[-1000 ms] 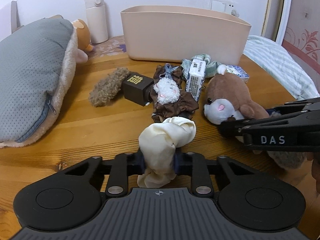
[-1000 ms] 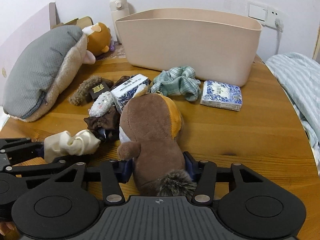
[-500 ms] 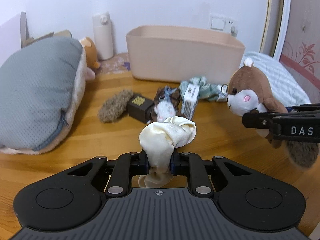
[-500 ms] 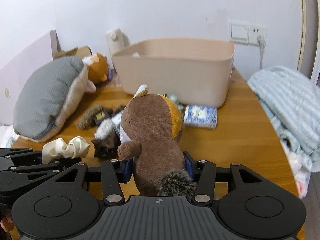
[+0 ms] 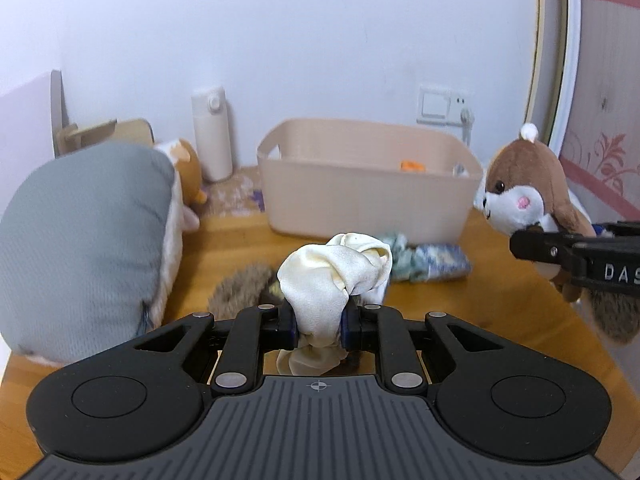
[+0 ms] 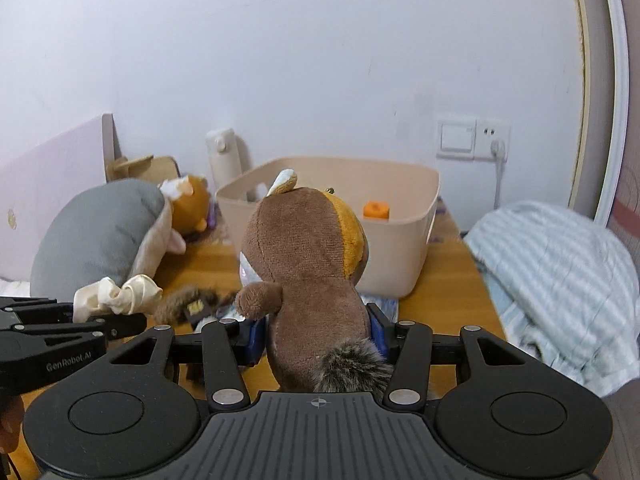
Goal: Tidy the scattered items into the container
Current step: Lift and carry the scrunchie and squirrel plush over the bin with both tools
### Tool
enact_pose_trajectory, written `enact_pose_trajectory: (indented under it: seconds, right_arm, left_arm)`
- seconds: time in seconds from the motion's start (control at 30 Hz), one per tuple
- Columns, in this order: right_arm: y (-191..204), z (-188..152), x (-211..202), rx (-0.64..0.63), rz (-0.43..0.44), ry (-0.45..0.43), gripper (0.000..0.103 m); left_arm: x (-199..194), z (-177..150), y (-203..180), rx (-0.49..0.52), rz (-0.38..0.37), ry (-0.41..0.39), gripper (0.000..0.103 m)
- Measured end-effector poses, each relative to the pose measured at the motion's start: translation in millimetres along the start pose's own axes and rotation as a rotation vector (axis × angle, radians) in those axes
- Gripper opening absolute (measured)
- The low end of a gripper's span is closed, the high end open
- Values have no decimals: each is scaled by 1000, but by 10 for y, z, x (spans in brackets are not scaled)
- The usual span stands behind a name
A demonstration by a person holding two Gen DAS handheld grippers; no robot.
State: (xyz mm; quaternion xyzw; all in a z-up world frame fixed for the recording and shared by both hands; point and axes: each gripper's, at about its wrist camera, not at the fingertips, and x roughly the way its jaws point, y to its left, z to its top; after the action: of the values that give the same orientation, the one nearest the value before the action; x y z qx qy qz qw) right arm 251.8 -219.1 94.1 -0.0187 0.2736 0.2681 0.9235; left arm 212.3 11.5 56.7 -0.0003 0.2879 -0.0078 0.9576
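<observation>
While the left gripper clamps a cream scrunchie, the right gripper grips a brown plush above the desk, short of the beige bin.

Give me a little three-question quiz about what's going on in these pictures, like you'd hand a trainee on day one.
1. True or false: the left gripper has its jaws shut on the cream satin scrunchie.
2. Multiple choice: what does the right gripper hold? A) a white bottle B) the brown plush squirrel C) a tissue pack
3. Fill in: inside the beige bin a small ______-coloured item already shows.

Key: 1 true; 2 B; 3 orange.
</observation>
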Motion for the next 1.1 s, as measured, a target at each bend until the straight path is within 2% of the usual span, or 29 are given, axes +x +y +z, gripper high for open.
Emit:
enact_pose_trajectory:
  seconds: [0.27, 0.6, 0.9, 1.1]
  right_arm:
    - [-52, 251, 28, -11, -14, -46, 46]
    - [-153, 610, 95, -32, -39, -109, 46]
    - [-410, 898, 411, 31, -44, -105, 46]
    - [-478, 1057, 684, 36, -62, -85, 46]
  left_arm:
    - [47, 420, -82, 31, 13, -71, 19]
    - [244, 828, -182, 45, 16, -116, 19]
    - [552, 1108, -301, 64, 8, -115, 19]
    - [868, 1270, -384, 67, 47, -117, 19]
